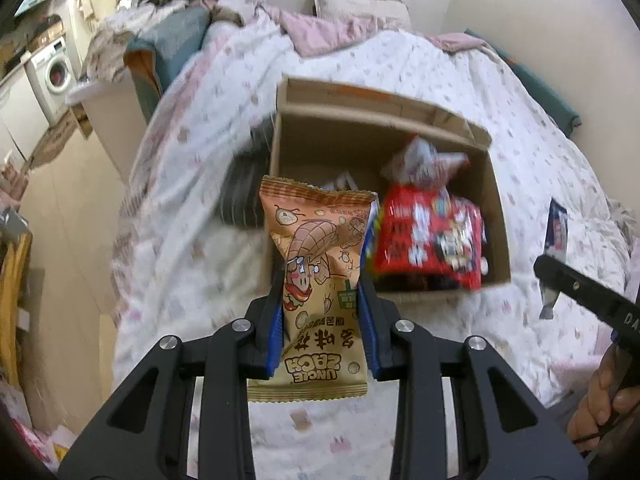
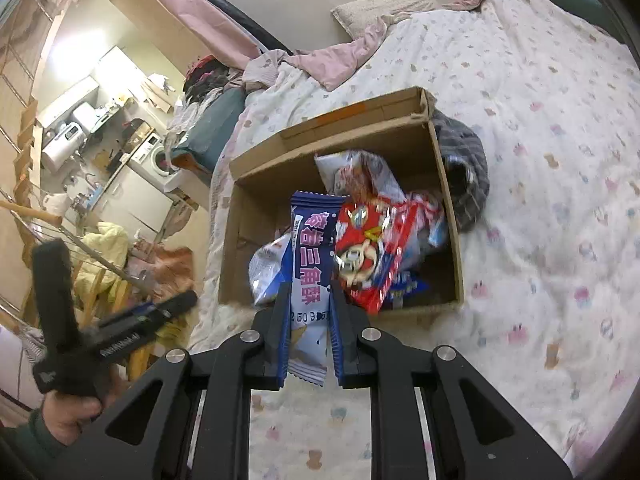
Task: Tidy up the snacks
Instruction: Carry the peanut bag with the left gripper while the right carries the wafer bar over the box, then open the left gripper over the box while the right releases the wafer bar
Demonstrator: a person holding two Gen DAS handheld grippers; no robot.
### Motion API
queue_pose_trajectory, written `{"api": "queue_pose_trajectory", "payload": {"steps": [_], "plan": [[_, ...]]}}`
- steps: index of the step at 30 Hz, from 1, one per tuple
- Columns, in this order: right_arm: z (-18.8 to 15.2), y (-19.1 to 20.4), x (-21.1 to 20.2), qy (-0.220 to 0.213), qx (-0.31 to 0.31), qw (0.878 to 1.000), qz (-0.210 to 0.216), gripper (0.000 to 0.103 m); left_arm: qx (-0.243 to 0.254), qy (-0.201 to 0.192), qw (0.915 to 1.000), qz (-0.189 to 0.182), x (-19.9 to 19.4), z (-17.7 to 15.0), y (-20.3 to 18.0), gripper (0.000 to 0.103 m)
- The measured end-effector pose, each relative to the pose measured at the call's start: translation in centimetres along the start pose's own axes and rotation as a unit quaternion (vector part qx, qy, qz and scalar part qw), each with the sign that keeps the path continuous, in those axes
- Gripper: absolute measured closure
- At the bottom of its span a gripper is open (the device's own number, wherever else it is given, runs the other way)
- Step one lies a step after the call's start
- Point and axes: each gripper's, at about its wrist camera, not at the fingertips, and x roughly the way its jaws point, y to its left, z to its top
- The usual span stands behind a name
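My left gripper (image 1: 320, 280) is shut on an orange peanut snack packet (image 1: 316, 240), which hangs in the air in front of an open cardboard box (image 1: 352, 128) on the bed. My right gripper (image 2: 310, 286) is shut on a blue and purple snack bar packet (image 2: 312, 240), held over the near edge of the same box (image 2: 248, 216). Inside the box lie several packs, among them a red one (image 2: 372, 248) and a white one (image 2: 360, 172). The red pack (image 1: 428, 236) also shows in the left wrist view.
The box stands on a bed with a white patterned quilt (image 2: 540, 120). A dark checked cloth (image 2: 464, 168) lies against the box's right side. A pillow (image 2: 384, 4) and pink bedding lie at the head. Left of the bed are a washing machine (image 2: 156, 156) and clutter.
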Motion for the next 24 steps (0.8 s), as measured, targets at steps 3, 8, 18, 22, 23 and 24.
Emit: {"api": "queue_pose_trajectory", "payload": {"steps": [3, 8, 18, 22, 23, 24], "plan": [[1.3, 0.2, 1.1, 0.003, -0.007, 1.000, -0.006, 0.085, 0.000, -0.006, 1.0000, -0.002, 0.9, 1.8, -0.1, 0.075], [3.2, 0.5, 3.7, 0.012, -0.013, 1.000, -0.008, 0.085, 0.007, -0.014, 0.9998, -0.008, 2.3, 3.8, -0.9, 0.075], [2.0, -0.8, 7.9, 0.034, 0.000, 0.999, 0.026, 0.085, 0.037, -0.017, 0.9992, 0.003, 6.9, 4.2, -1.7, 0.075], [2.3, -1.1, 8.3, 0.035, 0.001, 0.999, 0.028, 0.085, 0.025, -0.008, 0.9996, -0.007, 7.9, 4.3, -1.4, 0.074], [2.4, -1.2, 8.4, 0.036, 0.002, 0.999, 0.030, 0.085, 0.020, -0.010, 0.9997, -0.004, 8.1, 4.3, -1.2, 0.074], [2.6, -1.2, 8.6, 0.035, 0.005, 0.999, 0.032, 0.085, 0.016, -0.011, 0.9998, -0.002, 8.2, 4.5, -1.0, 0.074]]}}
